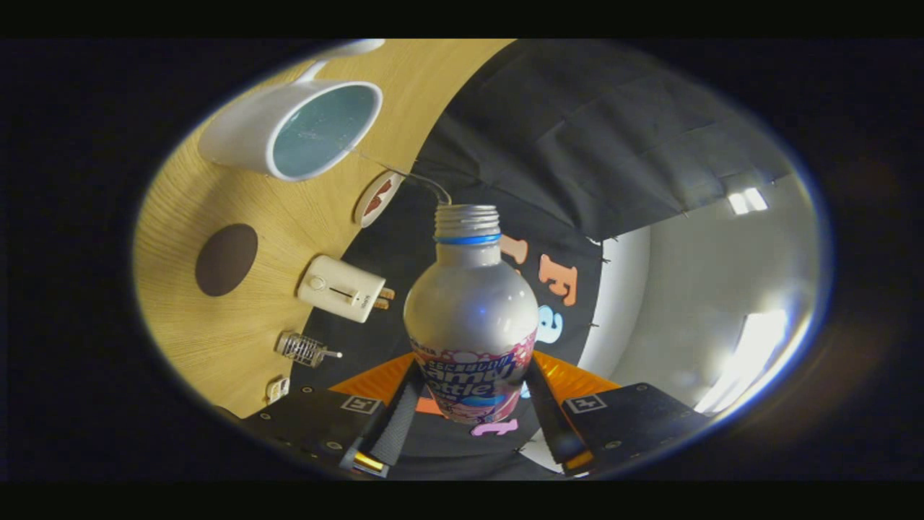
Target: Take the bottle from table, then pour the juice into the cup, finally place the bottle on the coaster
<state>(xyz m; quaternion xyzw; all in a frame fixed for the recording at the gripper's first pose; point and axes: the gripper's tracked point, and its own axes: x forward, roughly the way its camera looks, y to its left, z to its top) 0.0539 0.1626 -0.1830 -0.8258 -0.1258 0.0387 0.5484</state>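
I hold a silver bottle (471,310) with a pink and blue label, an uncapped threaded neck and a blue ring; my gripper (469,404) is shut on its lower body, one finger on each side. The whole view is rolled, so the wooden table (216,339) stands on edge beside the bottle. A white cup (296,130) with a pale blue inside sits beyond the bottle's mouth. The cup's opening faces me. A thin stream (404,173) arcs from the bottle's mouth toward the cup's rim. A dark brown round coaster (226,259) lies on the table nearer the fingers than the cup.
On the table between coaster and bottle stands a cream toaster (345,289) holding toast. A small wire rack (303,349) and a tiny white item (277,389) lie closer to the fingers. A round white and red disc (377,198) lies at the table's edge near the cup.
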